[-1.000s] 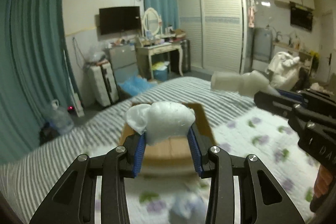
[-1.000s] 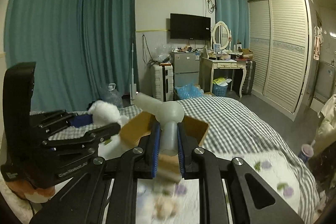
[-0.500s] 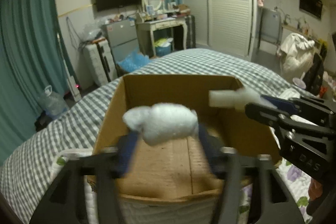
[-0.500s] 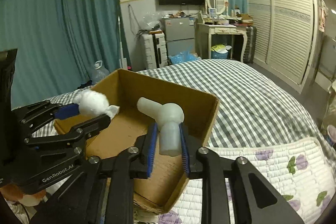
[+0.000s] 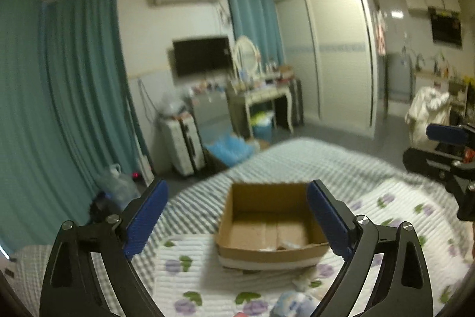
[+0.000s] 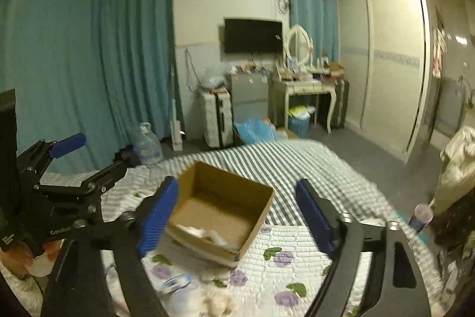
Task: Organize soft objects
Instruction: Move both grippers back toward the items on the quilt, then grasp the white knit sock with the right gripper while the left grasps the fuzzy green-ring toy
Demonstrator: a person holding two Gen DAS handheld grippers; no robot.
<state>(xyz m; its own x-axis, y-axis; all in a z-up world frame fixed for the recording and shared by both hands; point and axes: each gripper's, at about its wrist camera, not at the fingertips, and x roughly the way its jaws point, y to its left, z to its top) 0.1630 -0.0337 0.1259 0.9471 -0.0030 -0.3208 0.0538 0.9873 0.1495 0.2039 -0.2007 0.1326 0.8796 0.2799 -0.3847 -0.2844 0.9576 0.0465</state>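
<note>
An open cardboard box (image 5: 268, 252) sits on the bed; it also shows in the right wrist view (image 6: 252, 236). White soft pieces (image 6: 216, 234) lie inside it near the front wall, and one shows in the left wrist view (image 5: 289, 244). My left gripper (image 5: 237, 219) is open and empty, held back above the box. My right gripper (image 6: 237, 216) is open and empty too, raised above the box. Each gripper shows in the other's view: the right gripper (image 5: 439, 150) at the right edge, the left gripper (image 6: 83, 159) at the left.
More soft items lie on the floral quilt (image 5: 190, 281) in front of the box: a blue-white bundle (image 5: 292, 303), a beige fluffy piece (image 6: 218, 302) and a small packet (image 6: 176, 282). A striped blanket (image 6: 297, 165) covers the far bed. Beyond stand a suitcase (image 6: 216, 121) and dressing table (image 6: 302, 88).
Both grippers opened and let go of their white soft pieces, which now lie in the box. Both grippers pulled back and up away from the box.
</note>
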